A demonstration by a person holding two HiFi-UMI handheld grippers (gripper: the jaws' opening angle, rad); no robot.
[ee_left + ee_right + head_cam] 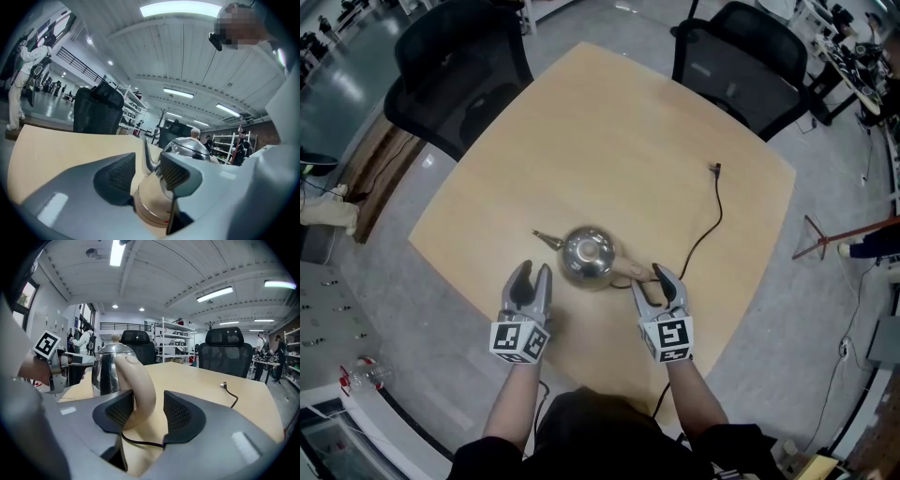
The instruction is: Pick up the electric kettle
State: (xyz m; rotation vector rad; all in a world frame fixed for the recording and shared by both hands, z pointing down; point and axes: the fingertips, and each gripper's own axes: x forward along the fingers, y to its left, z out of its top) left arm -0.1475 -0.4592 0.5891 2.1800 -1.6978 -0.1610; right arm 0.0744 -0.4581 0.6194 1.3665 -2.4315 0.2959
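The electric kettle (588, 255), polished steel with a beige handle (633, 273) pointing right and a thin spout pointing left, stands near the front of the wooden table (609, 131). My left gripper (532, 281) sits just left of it, jaws open. In the left gripper view the kettle (187, 150) stands ahead of the open left gripper (147, 180), and nothing is between the pads. My right gripper (659, 281) is at the handle. In the right gripper view the handle (140, 390) lies between the open jaws of the right gripper (149, 411), close to the left pad with a gap at the right pad.
A black cord (705, 234) runs from the kettle across the table to a loose plug (715, 170). Two black office chairs (459, 66) (741, 56) stand at the far edges. A plastic bottle (366, 373) lies on the floor at the left.
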